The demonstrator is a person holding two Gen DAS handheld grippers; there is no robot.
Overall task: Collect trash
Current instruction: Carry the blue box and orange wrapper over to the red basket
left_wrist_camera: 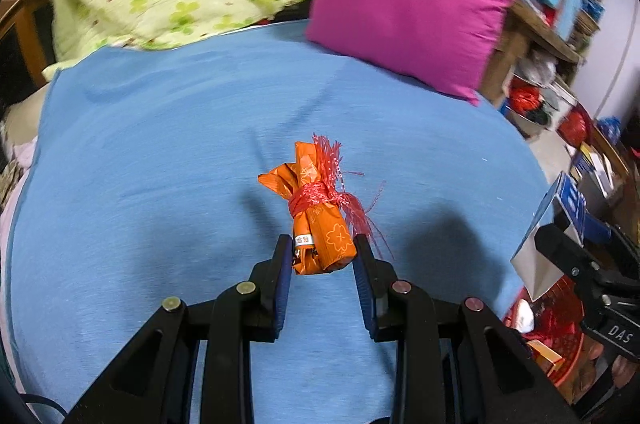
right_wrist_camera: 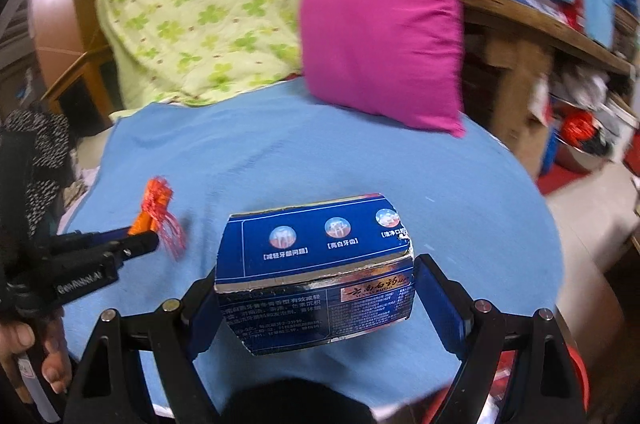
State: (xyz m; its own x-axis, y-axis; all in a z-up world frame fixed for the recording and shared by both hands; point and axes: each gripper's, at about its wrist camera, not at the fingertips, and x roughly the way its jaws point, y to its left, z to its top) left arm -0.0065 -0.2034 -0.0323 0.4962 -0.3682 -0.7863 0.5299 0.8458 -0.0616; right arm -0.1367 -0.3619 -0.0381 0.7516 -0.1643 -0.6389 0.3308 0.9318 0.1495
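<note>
1. Our left gripper [left_wrist_camera: 322, 256] is clamped on the orange bundle [left_wrist_camera: 316, 208], held over the blue sheet [left_wrist_camera: 160, 164].
2. Our right gripper [right_wrist_camera: 316, 304] grips the blue box [right_wrist_camera: 316, 264], also over the sheet, right of the bundle.
3. Both pieces lifted; we judge binning remains. No bin identified.

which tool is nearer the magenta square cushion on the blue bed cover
Right, by a little, as I judge it. The right tool, gripping a blue cardboard toothpaste box, sits toward the magenta square cushion. The left tool, holding an orange wrapper bundle, is farther left.
</note>
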